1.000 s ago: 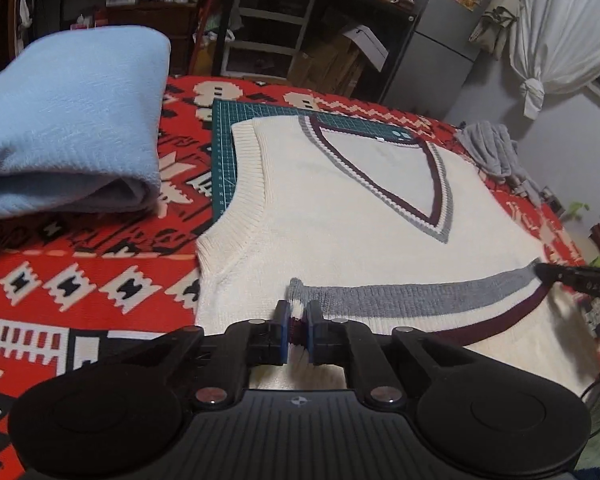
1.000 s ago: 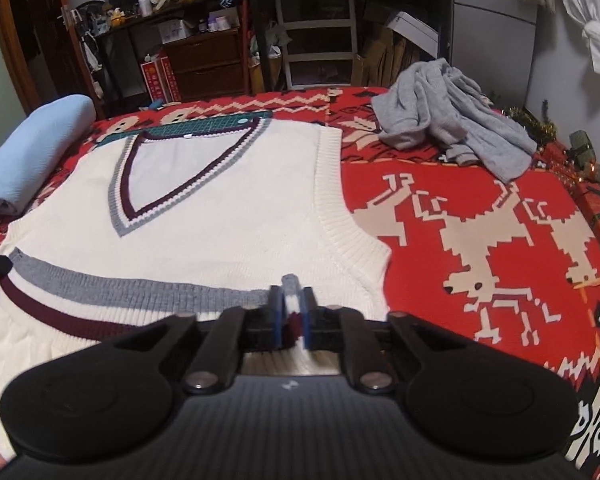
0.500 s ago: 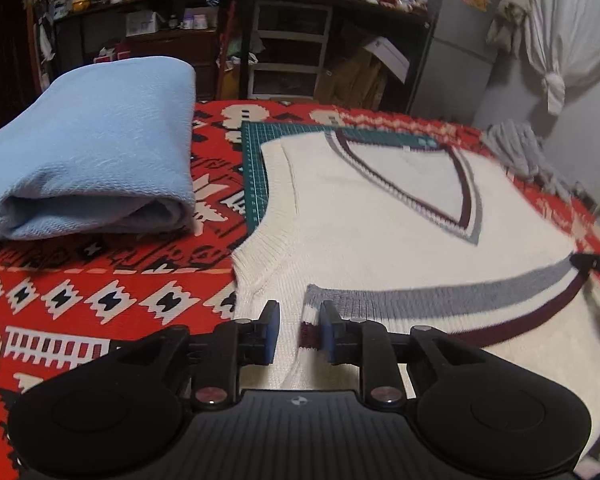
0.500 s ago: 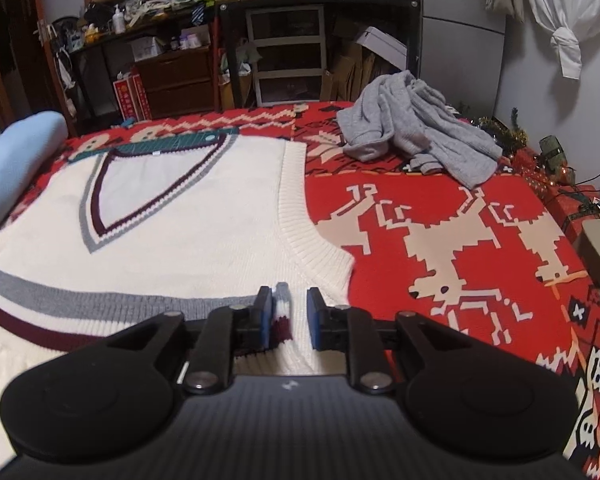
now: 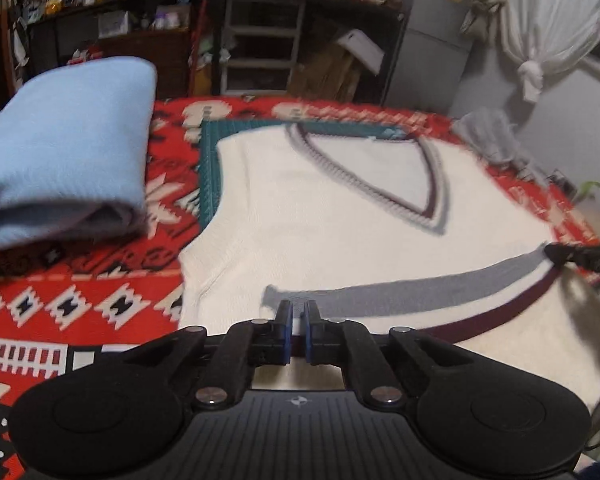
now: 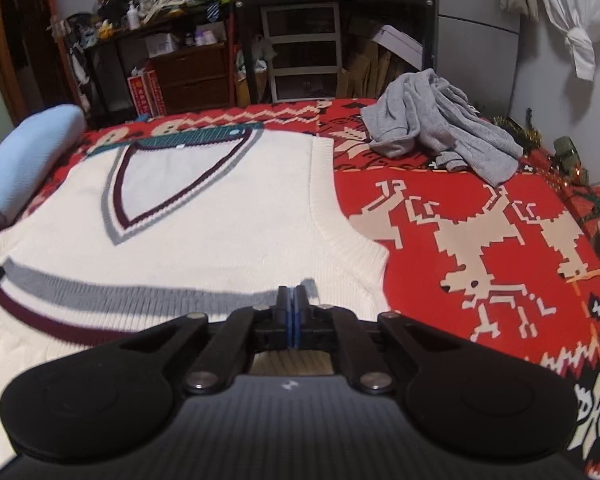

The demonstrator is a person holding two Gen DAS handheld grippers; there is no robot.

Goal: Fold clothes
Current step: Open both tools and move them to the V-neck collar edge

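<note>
A cream knit vest (image 5: 340, 220) (image 6: 220, 232) with a grey and maroon V-neck lies flat on the bed, its striped hem folded up over the body. My left gripper (image 5: 298, 308) is at the fold's left end, jaws closing with a strip of hem pinched between the pads. My right gripper (image 6: 291, 294) is at the fold's right end, jaws closing with the pads meeting. No cloth shows between them, and the grey stripe's corner (image 6: 309, 283) pokes up just behind the fingertips.
A folded light-blue garment (image 5: 60, 152) (image 6: 24, 152) lies left of the vest. A crumpled grey garment (image 6: 448, 132) lies at the back right. A green cutting mat (image 5: 208, 168) sits under the vest's top. The red patterned blanket (image 6: 480, 240) covers the bed, with cluttered shelves behind.
Both grippers spread their jaws around the folded hem half a second ago and have closed again. The vest lies as before, still folded.
</note>
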